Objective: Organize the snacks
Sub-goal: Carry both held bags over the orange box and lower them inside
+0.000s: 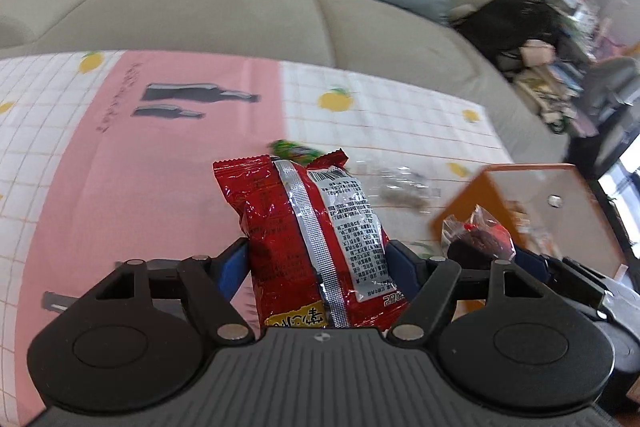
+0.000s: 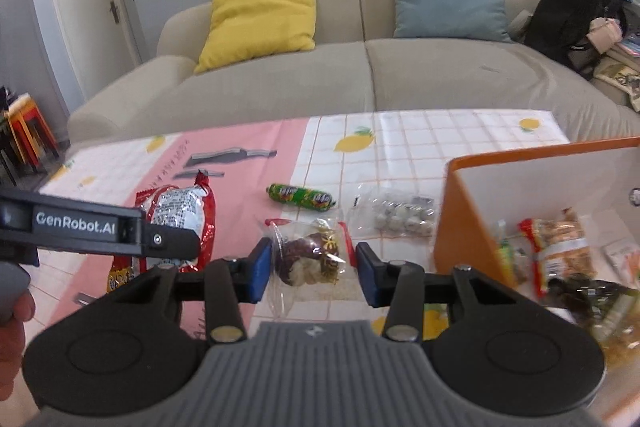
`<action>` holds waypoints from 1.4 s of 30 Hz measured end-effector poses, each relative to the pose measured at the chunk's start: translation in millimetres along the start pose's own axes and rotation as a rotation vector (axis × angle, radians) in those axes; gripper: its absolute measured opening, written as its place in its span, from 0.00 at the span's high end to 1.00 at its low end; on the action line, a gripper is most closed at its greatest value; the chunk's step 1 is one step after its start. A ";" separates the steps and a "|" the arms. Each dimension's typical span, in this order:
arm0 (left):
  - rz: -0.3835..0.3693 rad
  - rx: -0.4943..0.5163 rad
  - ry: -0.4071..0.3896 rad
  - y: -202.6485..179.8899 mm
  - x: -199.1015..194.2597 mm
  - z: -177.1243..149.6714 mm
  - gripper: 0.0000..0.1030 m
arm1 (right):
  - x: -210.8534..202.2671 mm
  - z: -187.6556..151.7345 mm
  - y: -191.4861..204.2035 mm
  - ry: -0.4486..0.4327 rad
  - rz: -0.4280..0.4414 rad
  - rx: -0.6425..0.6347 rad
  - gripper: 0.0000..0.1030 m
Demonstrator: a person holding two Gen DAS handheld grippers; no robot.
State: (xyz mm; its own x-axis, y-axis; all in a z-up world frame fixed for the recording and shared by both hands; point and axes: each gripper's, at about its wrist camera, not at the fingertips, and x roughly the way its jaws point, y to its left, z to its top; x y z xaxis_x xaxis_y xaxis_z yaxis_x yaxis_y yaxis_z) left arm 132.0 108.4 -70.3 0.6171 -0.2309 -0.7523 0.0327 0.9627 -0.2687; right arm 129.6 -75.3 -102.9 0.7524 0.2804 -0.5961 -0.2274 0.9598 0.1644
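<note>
Snacks, left to right. Red foil packet [image 1: 312, 239] is clamped in the left gripper [image 1: 316, 263], jaws wide and pressed on its sides, held above the pink part of the table [image 1: 160, 163]. Air-filled, crinkly and light; foil looks slippery, so grip the body, not the crimped end.

Right gripper [image 2: 314, 271] has jaws partly closed on a clear bag of dark sweets [image 2: 310, 257], light but lumpy inside loose film (the pads seem to be on film only, so it may slide).

Still on the table farther off: green roll [image 2: 301, 197], firm, and a clear bag of pale sweets [image 2: 400, 217].

Orange box [image 2: 452, 223] stands at the right, already holding several packs. Its near-left rim is the edge to clear; the table's far half is open.
</note>
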 end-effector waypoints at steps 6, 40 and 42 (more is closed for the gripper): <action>-0.097 0.118 -0.019 -54.3 -17.8 8.2 0.19 | -54.1 12.3 -36.0 -0.045 -0.030 0.014 0.58; -0.040 0.717 0.335 -259.4 135.0 0.6 0.18 | 17.1 27.5 -251.7 0.396 -0.282 -0.039 0.57; -0.026 0.721 0.343 -260.6 140.0 0.3 0.18 | 22.7 26.3 -253.5 0.423 -0.291 -0.049 0.57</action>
State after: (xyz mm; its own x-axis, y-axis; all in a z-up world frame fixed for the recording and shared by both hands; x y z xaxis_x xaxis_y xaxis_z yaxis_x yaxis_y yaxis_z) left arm 210.1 -174.8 -105.5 0.3365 -0.1724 -0.9258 0.6165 0.7835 0.0781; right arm 220.5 -311.9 -137.5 0.4753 -0.0376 -0.8790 -0.0819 0.9929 -0.0867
